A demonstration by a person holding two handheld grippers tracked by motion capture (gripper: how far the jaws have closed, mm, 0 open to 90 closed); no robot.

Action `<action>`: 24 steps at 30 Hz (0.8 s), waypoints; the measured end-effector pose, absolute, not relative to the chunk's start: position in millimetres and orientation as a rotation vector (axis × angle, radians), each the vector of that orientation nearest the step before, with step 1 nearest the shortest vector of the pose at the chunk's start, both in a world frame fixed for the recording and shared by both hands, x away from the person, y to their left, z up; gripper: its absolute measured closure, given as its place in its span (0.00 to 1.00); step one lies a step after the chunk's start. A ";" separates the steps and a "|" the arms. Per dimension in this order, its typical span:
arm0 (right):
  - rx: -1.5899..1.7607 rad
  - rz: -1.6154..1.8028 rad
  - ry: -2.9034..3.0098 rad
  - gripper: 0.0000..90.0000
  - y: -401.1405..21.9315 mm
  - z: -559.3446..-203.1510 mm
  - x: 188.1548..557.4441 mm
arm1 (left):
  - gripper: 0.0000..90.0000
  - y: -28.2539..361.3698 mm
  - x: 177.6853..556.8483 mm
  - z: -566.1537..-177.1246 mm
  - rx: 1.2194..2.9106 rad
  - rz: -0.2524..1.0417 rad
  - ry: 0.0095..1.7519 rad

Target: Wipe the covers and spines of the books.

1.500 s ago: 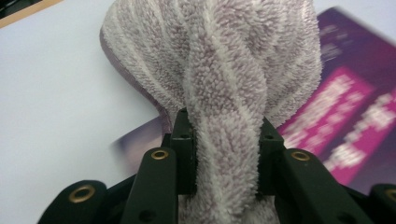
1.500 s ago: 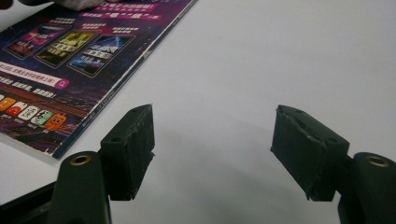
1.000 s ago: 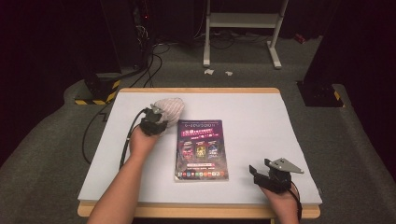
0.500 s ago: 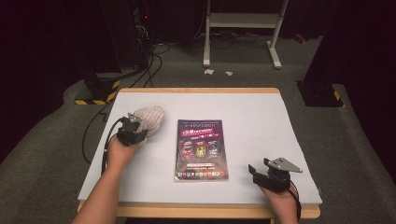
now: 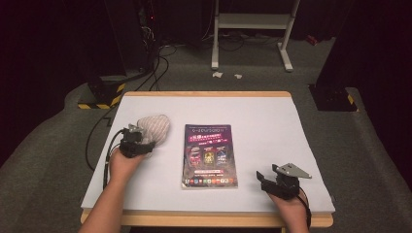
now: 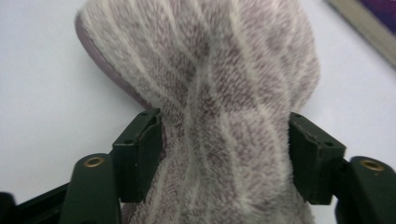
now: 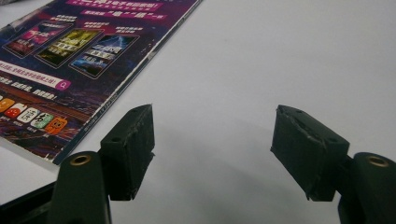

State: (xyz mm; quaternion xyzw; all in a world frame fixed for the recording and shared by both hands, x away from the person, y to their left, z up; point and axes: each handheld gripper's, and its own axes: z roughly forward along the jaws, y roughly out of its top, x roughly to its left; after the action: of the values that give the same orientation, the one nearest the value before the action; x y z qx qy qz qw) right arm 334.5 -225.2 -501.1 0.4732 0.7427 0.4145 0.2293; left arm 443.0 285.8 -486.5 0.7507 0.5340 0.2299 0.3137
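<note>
left tongs [image 5: 145, 143]: jaws have just been opening; they stand apart on either side of the fuzzy mauve-and-cream striped cloth bundle [image 5: 154, 128], and the cloth bulges between them and touches both pads without being squeezed
cloth bundle in left gripper view [image 6: 210, 93]: runs up between the jaws, pinched waist at pad level, wider lobe beyond the tips; the waist looks like the mark of a grip now let go
cloth location: lying on the white worktop [image 5: 252, 111], right at the left tongs' tips, on the far side from the hand
why there: judged a set-down; the bundle rests on the surface, so a release makes sense
right tongs [image 5: 265, 178]: jaws wide apart, nothing between them, bare worktop under them [image 7: 210, 154]
right tongs role: parked low and idle, likely waiting its turn
glossy purple-and-black magazine [image 5: 210, 155]: flat, closed, between the two tongs; just off the cloth on the side away from the left hand; near edge close beside the right tongs' left-hand jaw [image 7: 56, 79]
risk: fuzzy pile may cling to the pads when the left tongs back off
next: judged a straight retreat toward the hand, clear of the cloth
</note>
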 end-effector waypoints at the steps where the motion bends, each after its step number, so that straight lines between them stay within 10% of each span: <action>1: 1.298 1.140 2.046 0.33 -224.8 -501.0 334.7 | 0.35 286.0 442.4 -485.0 1.971 0.608 1.400; 24: 1.290 1.138 2.051 0.33 -223.2 -500.8 335.2 | 0.32 280.3 433.7 -462.9 1.912 0.657 1.331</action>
State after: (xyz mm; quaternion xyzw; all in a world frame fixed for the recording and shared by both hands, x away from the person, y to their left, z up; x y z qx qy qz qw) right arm 335.2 -223.2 -500.8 0.4690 0.7457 0.4135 0.2301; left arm 433.7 280.3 -462.9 0.7390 0.5145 0.2539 0.3530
